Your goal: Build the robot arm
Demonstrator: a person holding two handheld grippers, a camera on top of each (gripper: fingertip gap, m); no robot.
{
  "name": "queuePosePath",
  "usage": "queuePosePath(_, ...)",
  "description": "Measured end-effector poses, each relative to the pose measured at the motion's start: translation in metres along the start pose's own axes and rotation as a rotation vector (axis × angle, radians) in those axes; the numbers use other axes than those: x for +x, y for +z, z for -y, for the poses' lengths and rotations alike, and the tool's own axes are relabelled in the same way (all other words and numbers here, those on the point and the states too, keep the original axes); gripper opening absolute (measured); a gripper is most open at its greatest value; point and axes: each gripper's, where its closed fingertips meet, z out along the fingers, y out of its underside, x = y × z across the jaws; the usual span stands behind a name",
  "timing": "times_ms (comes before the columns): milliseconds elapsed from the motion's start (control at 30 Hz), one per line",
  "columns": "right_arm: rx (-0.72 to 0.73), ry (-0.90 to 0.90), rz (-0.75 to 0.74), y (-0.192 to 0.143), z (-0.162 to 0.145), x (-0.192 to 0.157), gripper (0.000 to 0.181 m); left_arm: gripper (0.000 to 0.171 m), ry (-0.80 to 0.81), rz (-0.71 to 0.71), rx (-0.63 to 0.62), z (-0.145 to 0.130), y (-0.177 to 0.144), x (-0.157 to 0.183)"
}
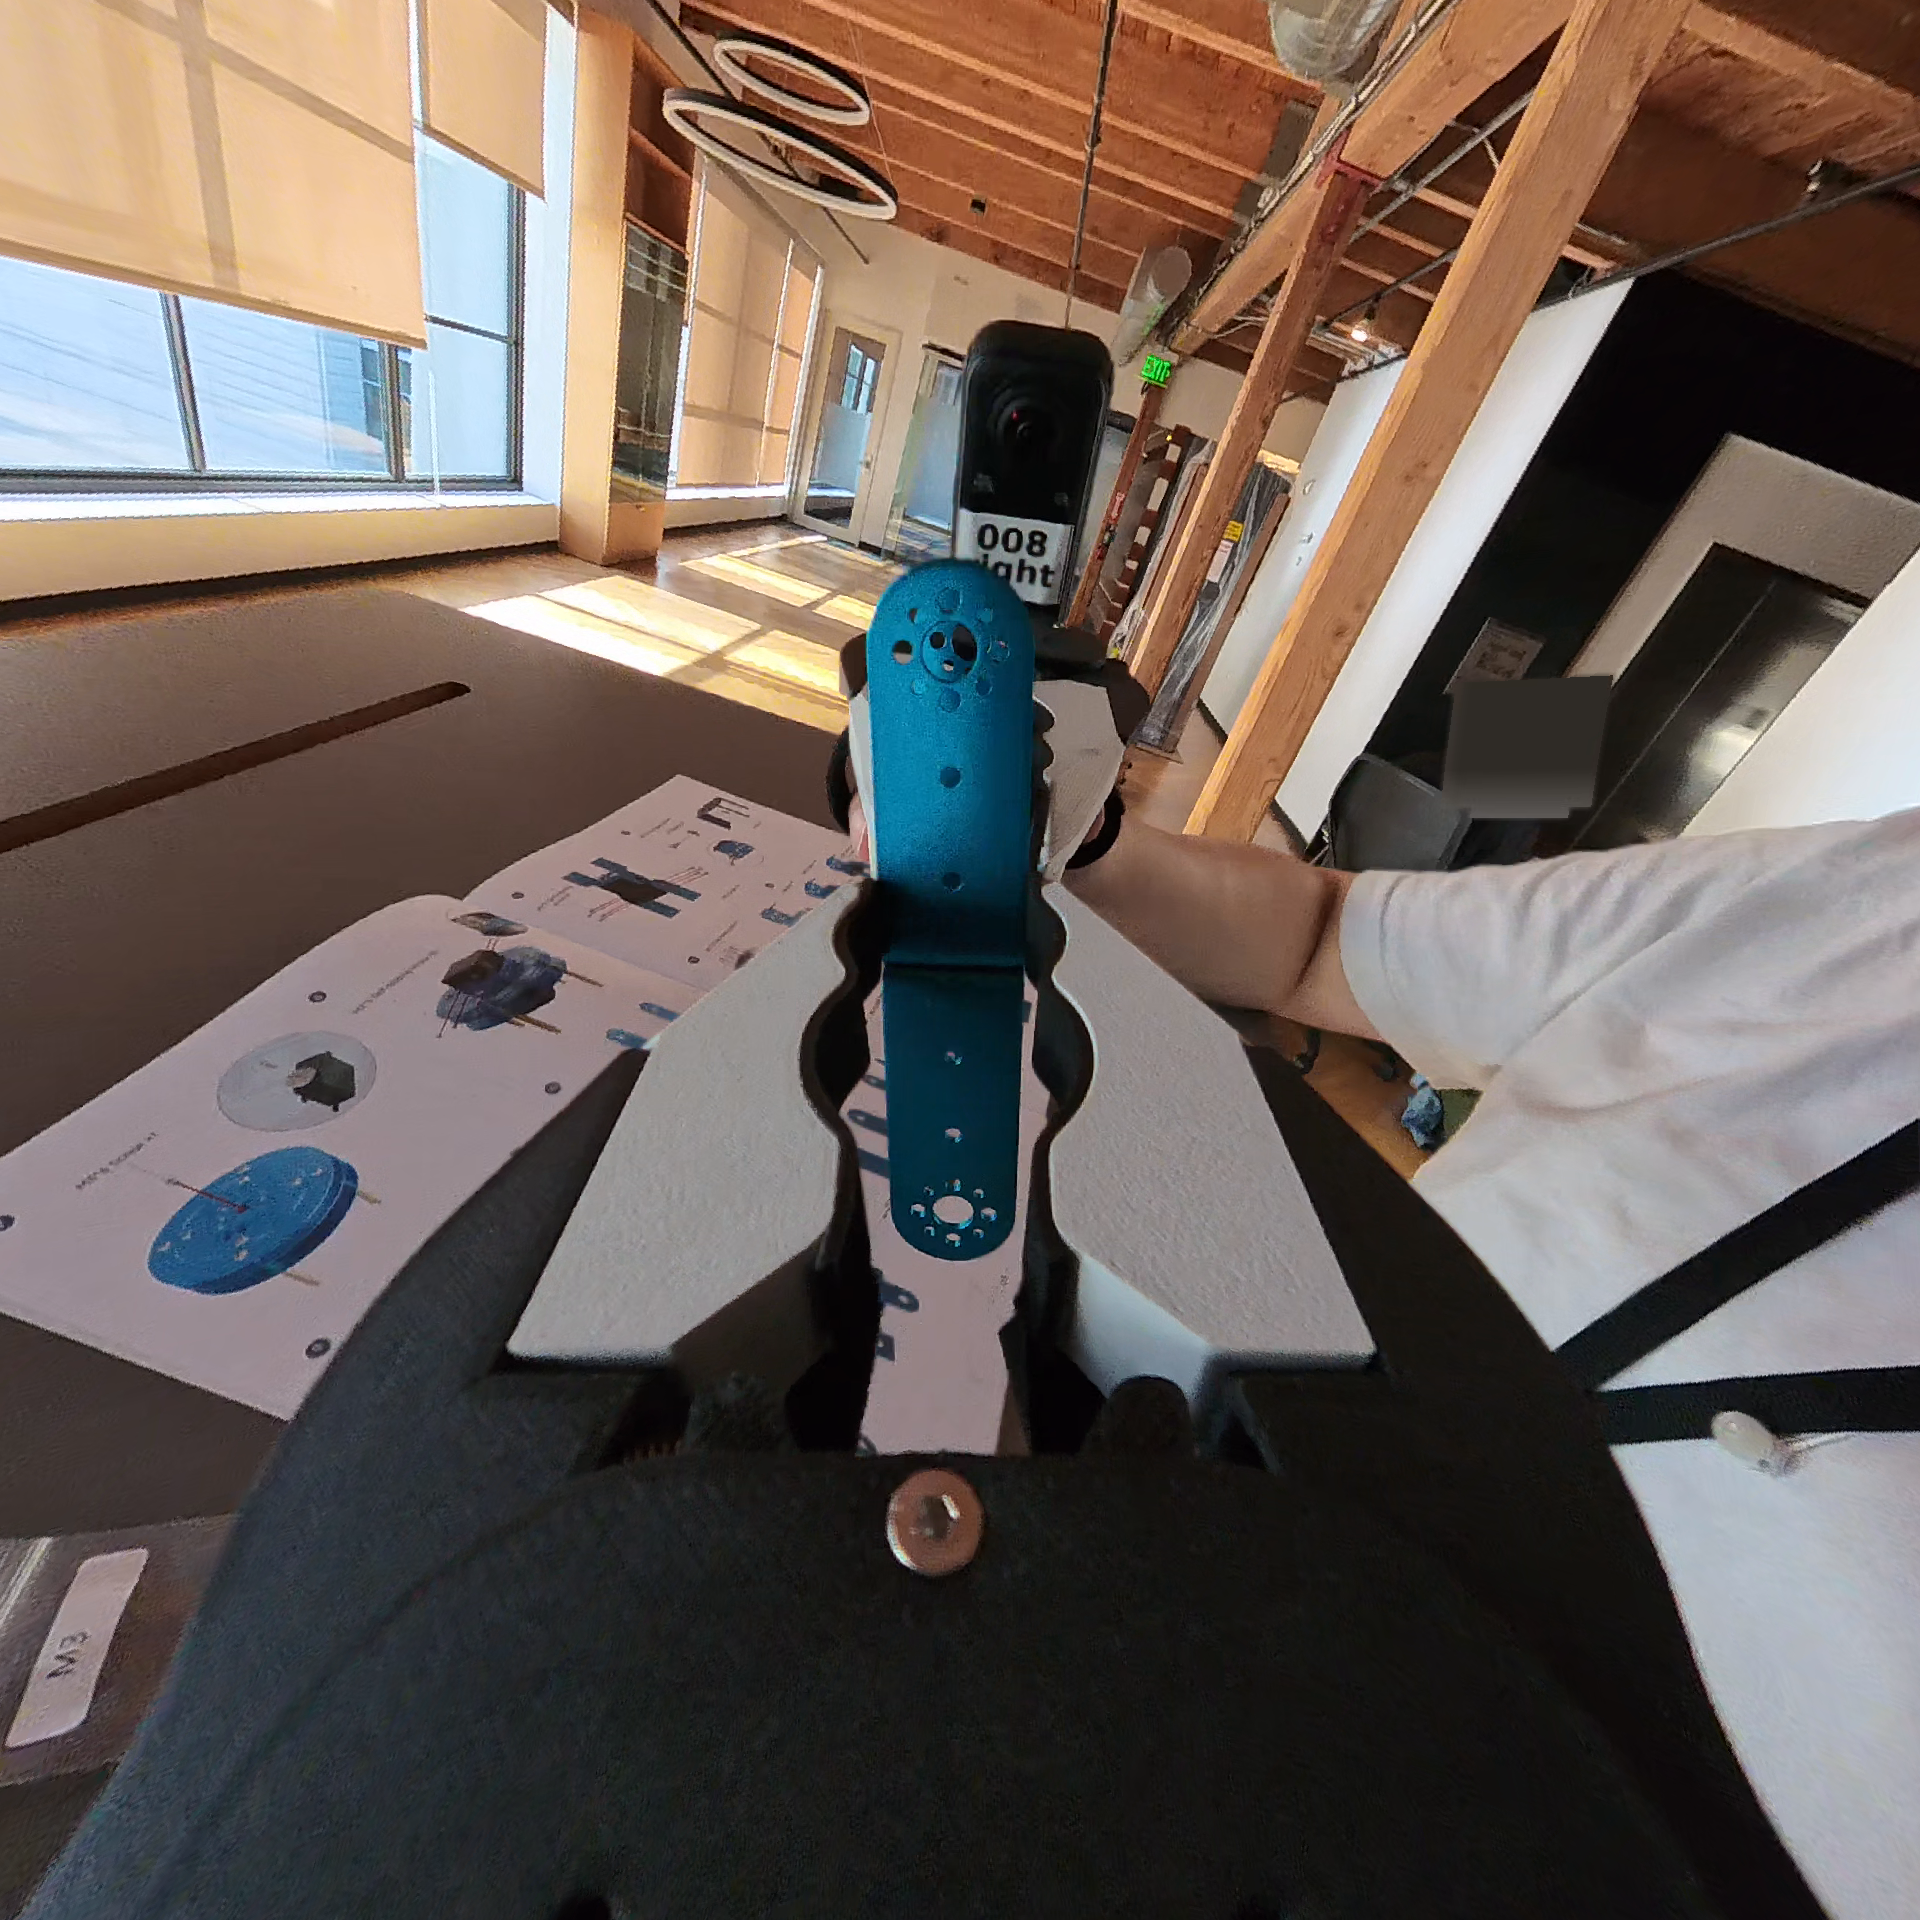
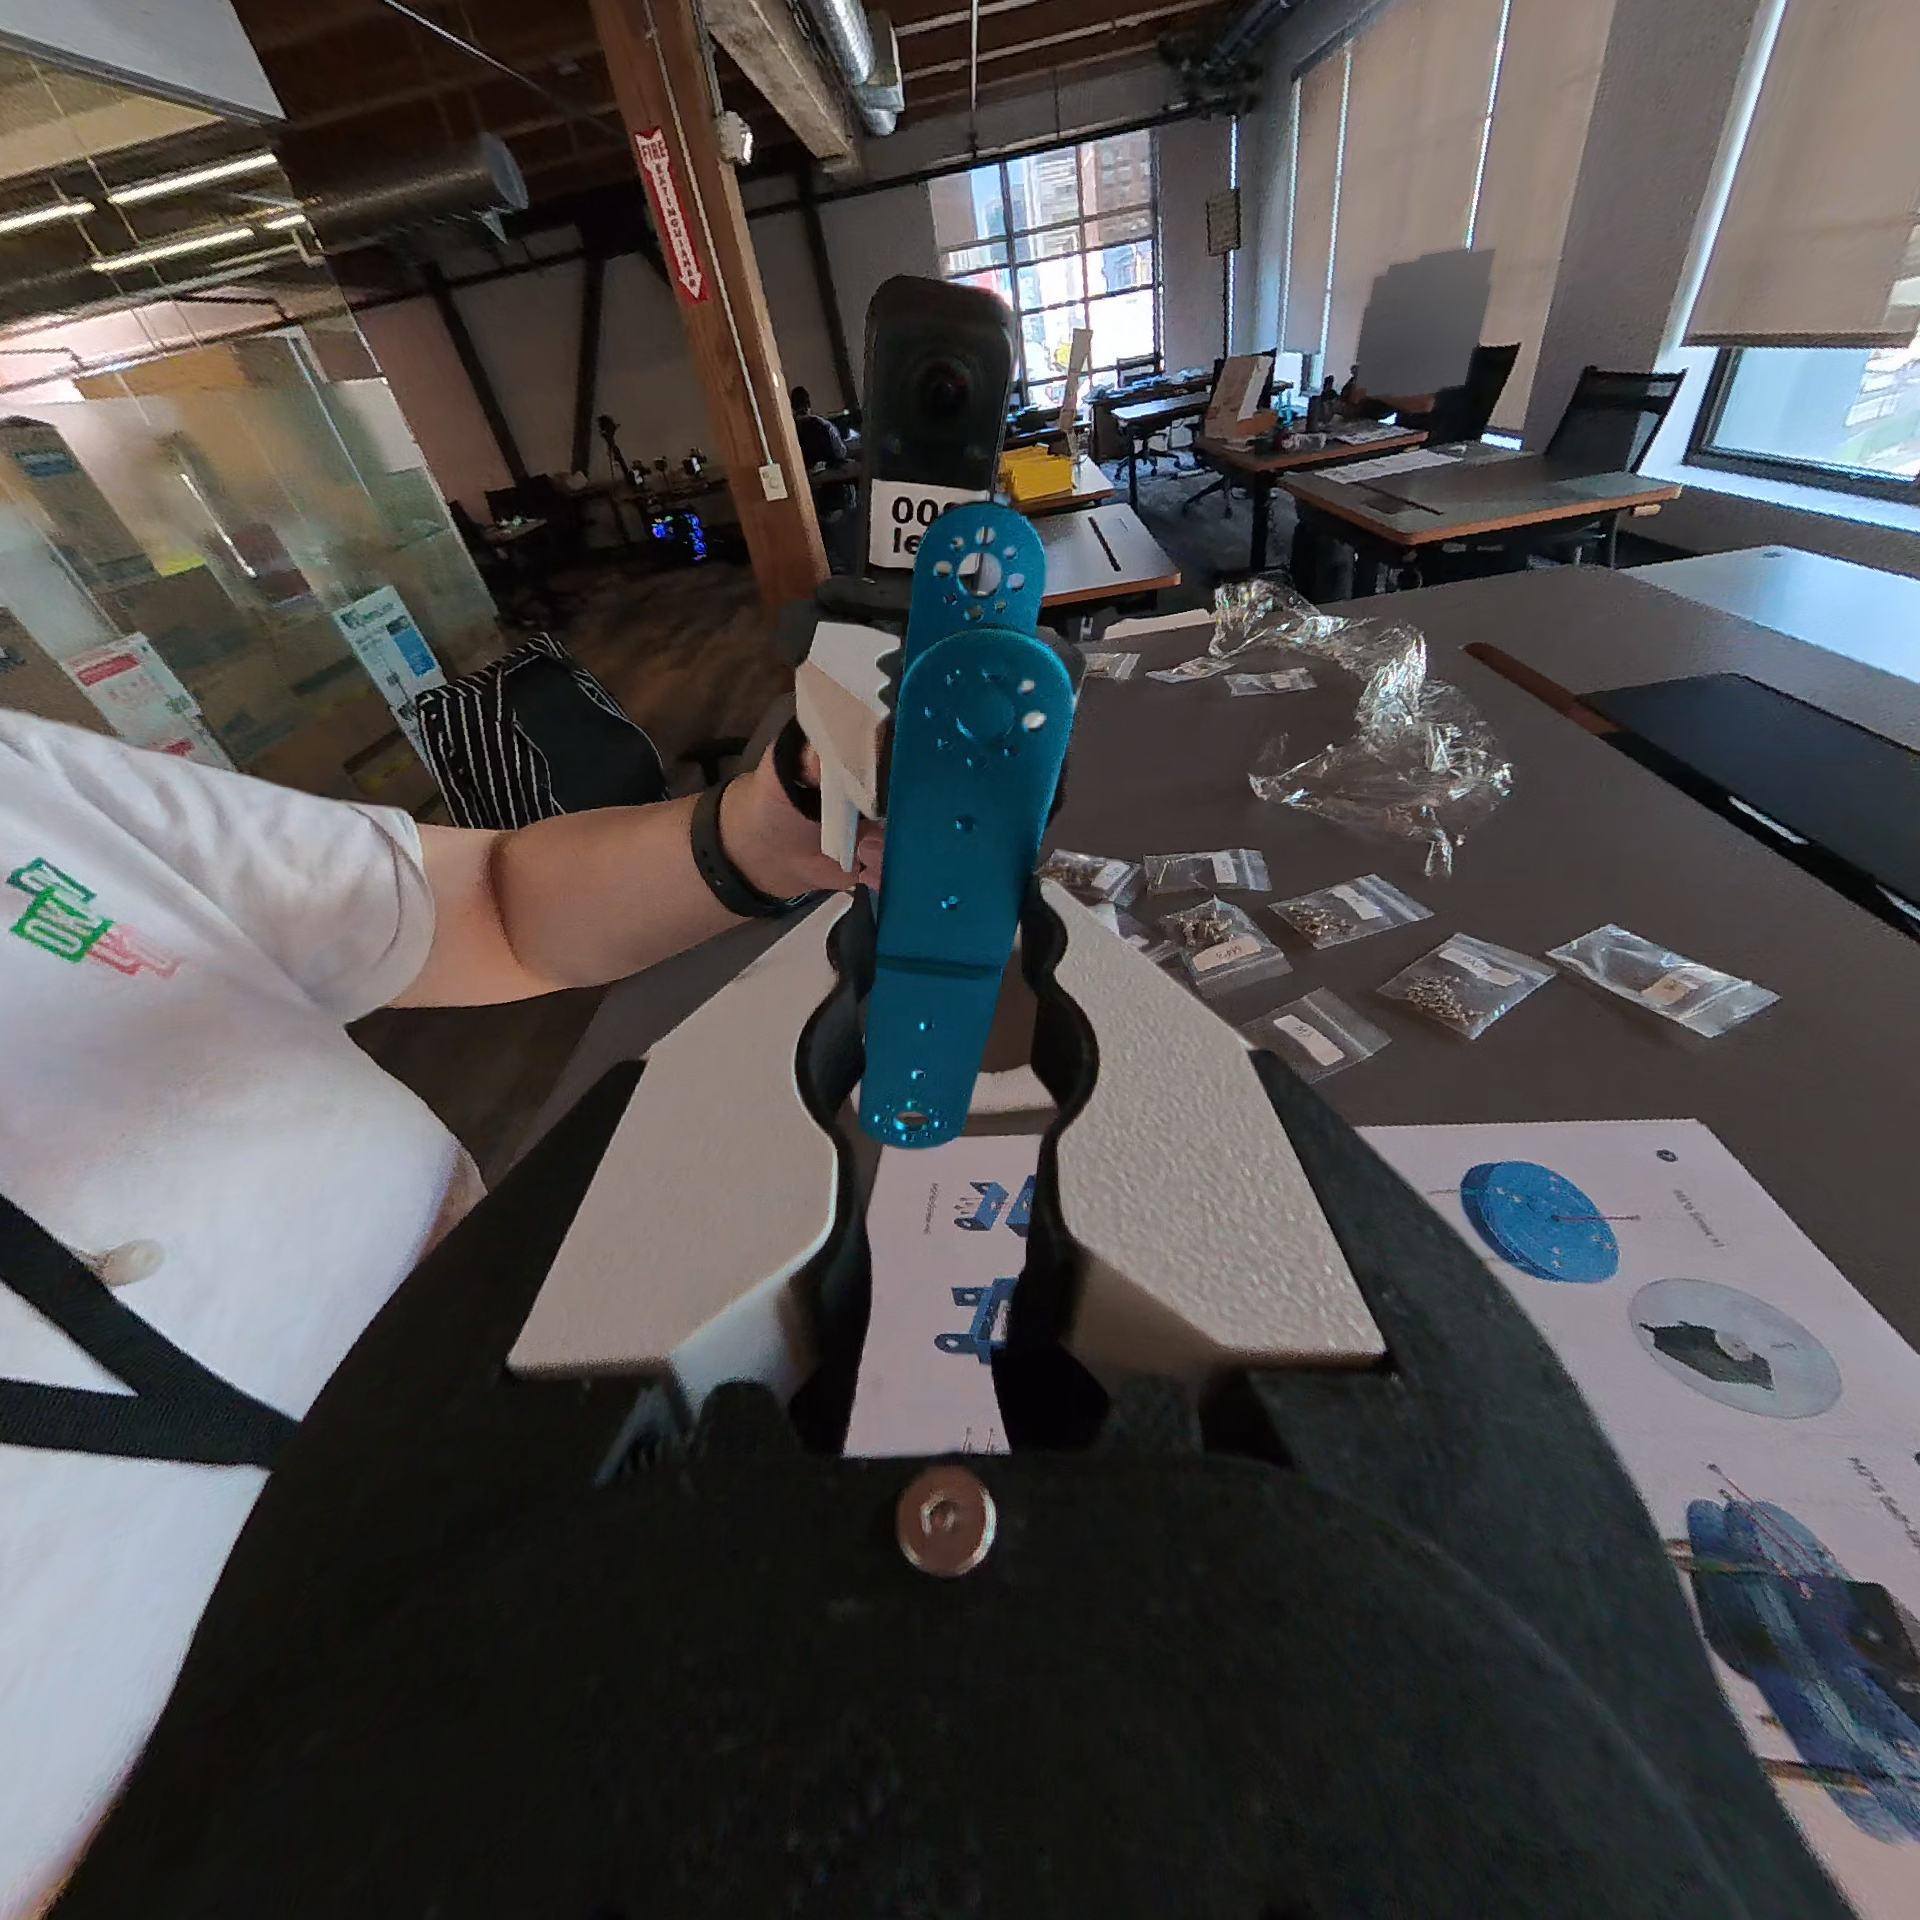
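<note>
Left wrist view: at frame centre, the left hand-held gripper (image 1: 951,935) clamps its white, wavy-edged fingers (image 1: 727,1132) on a blue anodised metal U-shaped bracket (image 1: 951,790) drilled with holes, one arm rising upward, another running back between the jaws. Behind it, the right hand-held gripper (image 1: 1060,769) meets the same bracket. One open printed assembly booklet (image 1: 343,1091) lies lower left on the dark tabletop (image 1: 260,810).

Right wrist view: the right hand-held gripper (image 2: 951,935), centre frame, is closed on the bracket (image 2: 971,821), with the left hand-held gripper (image 2: 852,748) beyond also gripping it. About ten small clear bags of hardware (image 2: 1351,912) and one crumpled clear wrapper (image 2: 1371,717) sit right of centre.

The bracket looks light, rigid and smooth, likely slippery; its flat edges appear the surest hold.
</note>
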Motion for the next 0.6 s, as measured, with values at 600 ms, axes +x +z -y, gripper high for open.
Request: queuePosePath(600,0.104,0.038,-0.092,-0.039,-0.031,0.069,0.026,0.026,0.022,-0.059,-0.270,-0.023,0.045,-0.069)
